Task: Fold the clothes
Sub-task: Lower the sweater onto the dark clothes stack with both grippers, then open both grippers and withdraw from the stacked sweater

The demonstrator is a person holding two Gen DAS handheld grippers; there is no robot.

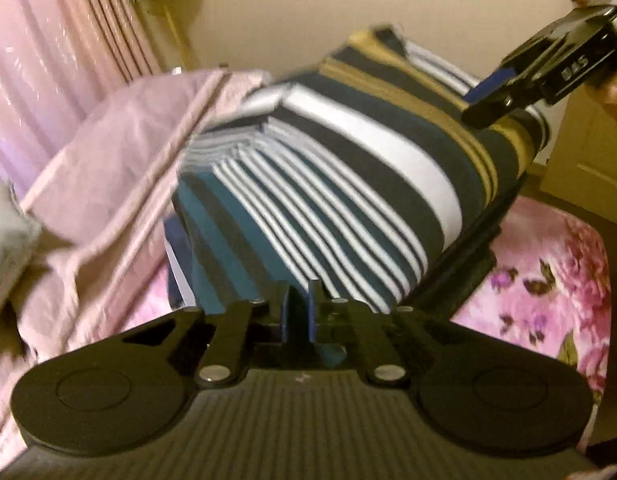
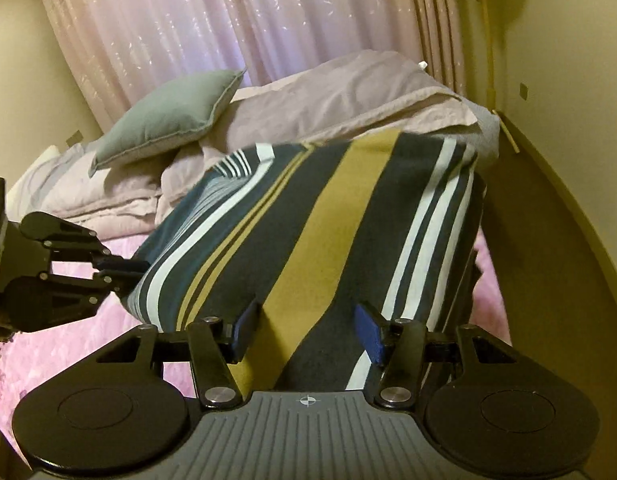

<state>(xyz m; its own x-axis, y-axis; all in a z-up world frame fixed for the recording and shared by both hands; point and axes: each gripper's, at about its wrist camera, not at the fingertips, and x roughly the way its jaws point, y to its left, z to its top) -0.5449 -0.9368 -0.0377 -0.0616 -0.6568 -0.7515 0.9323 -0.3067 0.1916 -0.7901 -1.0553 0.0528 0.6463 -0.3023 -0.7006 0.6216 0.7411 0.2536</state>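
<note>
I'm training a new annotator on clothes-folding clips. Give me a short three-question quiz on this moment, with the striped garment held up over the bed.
1. Which item leans on the pale pink quilt behind the navy, white and mustard striped garment? A) grey-green square cushion B) brown box C) white towel
2. True or false: the left gripper stands wide open, clear of the garment.
3. Fill in: the bed cover below is pink with a ___ print.
Key: 1 A; 2 false, it is shut on the fabric; 3 floral.
</note>
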